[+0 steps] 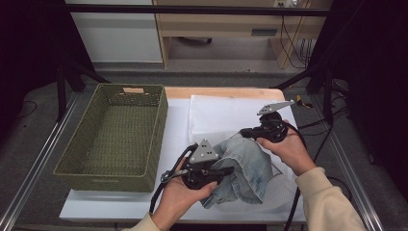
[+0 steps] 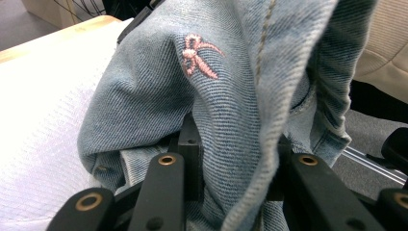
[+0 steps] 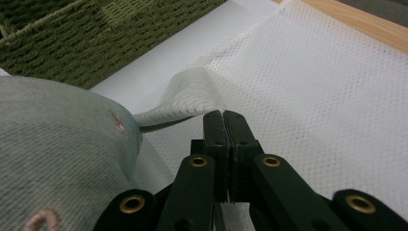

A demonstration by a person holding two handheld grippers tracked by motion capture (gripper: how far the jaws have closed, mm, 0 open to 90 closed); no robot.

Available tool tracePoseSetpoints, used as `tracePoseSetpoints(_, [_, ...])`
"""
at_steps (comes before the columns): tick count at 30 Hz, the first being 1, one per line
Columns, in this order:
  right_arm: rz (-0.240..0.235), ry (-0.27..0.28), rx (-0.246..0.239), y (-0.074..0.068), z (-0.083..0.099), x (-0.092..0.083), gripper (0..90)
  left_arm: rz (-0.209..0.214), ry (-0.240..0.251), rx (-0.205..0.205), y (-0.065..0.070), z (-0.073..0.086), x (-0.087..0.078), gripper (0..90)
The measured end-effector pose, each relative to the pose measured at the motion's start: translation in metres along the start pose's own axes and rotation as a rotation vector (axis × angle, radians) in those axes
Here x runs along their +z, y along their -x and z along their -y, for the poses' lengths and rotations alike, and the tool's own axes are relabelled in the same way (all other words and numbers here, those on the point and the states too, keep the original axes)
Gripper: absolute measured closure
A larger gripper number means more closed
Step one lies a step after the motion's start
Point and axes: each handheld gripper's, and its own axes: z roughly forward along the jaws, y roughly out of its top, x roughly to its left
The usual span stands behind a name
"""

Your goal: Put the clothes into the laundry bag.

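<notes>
A light blue denim garment (image 1: 248, 168) lies bunched on a white non-woven cloth (image 1: 216, 115) at the table's front centre. My left gripper (image 1: 226, 171) is shut on a thick fold of the denim (image 2: 216, 106), which carries a small pink embroidered bow (image 2: 197, 55) and drapes over the jaws. My right gripper (image 1: 243, 131) sits just behind the garment. Its jaws (image 3: 224, 118) are pressed together on a raised edge of the white cloth (image 3: 187, 96), with a sliver of cloth showing between them. The denim (image 3: 57, 144) bulges at the left of the right gripper view.
A green woven basket (image 1: 159, 130) stands empty on the left of the white table top (image 1: 175, 120), close to the garment. A wooden strip (image 1: 216, 92) runs along the table's far edge. Metal rails and black stand legs flank the table.
</notes>
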Motion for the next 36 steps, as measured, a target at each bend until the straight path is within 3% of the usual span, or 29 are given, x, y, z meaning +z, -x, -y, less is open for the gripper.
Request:
tracePoseSetpoints(25, [-0.011, 0.009, -0.008, -0.004, -0.001, 0.001, 89.2, 0.023, -0.028, -0.006, -0.002, 0.007, 0.016, 68.9])
tracePoseSetpoints(36, [-0.02, 0.018, -0.017, -0.008, -0.001, 0.0, 89.2, 0.006, -0.055, -0.019, -0.014, 0.015, 0.027, 68.6])
